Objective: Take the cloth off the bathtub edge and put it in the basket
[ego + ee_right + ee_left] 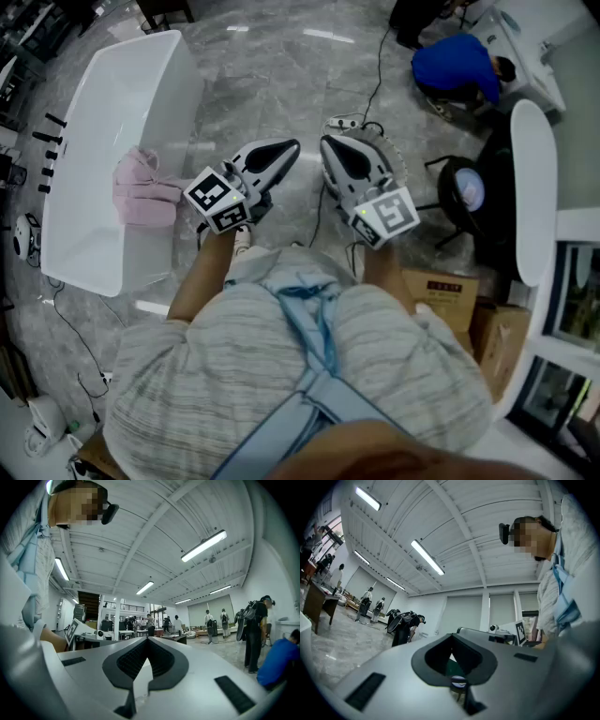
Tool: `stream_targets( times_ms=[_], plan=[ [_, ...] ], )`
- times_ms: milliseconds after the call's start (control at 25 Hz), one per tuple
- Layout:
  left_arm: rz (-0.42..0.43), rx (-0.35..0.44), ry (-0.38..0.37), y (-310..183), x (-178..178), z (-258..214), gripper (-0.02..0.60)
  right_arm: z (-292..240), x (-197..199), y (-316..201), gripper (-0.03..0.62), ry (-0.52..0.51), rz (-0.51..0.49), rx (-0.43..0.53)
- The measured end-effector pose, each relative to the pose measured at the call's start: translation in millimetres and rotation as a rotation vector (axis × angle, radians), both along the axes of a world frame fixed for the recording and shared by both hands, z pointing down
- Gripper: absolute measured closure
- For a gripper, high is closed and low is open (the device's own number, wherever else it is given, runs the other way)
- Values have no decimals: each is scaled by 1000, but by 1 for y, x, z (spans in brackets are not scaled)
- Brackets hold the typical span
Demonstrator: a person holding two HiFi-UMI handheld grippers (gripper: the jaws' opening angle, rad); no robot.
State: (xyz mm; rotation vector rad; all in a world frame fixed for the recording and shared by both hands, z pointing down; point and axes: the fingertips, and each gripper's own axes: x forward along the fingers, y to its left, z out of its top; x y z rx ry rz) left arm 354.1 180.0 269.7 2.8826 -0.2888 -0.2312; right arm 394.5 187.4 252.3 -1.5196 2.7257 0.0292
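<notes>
A pink cloth point(145, 187) hangs crumpled over the right edge of the white bathtub point(103, 103) at the left of the head view. Both grippers are held side by side in front of the person's chest, over the grey marble floor and right of the tub. My left gripper point(285, 148) is shut and empty, a short way right of the cloth and apart from it. My right gripper point(330, 146) is shut and empty too. In the gripper views the left gripper point(451, 639) and right gripper point(147, 642) point out level into the hall, jaws together. No basket is in view.
A person in blue point(455, 67) crouches at the upper right. A black round stand point(464, 187), a white oval tabletop point(534, 187) and cardboard boxes point(469, 305) stand at the right. Cables point(375, 84) run over the floor. Several people stand far off in the hall point(227, 620).
</notes>
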Motion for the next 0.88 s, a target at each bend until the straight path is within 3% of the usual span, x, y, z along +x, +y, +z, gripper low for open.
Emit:
stream_targets(
  times_ms=[560, 880],
  plan=[
    [13, 3, 2, 0, 5, 2, 578, 3, 1, 1, 591, -3, 5, -4],
    [29, 24, -8, 0, 13, 8, 578, -3, 15, 5, 591, -115, -16, 24]
  ],
)
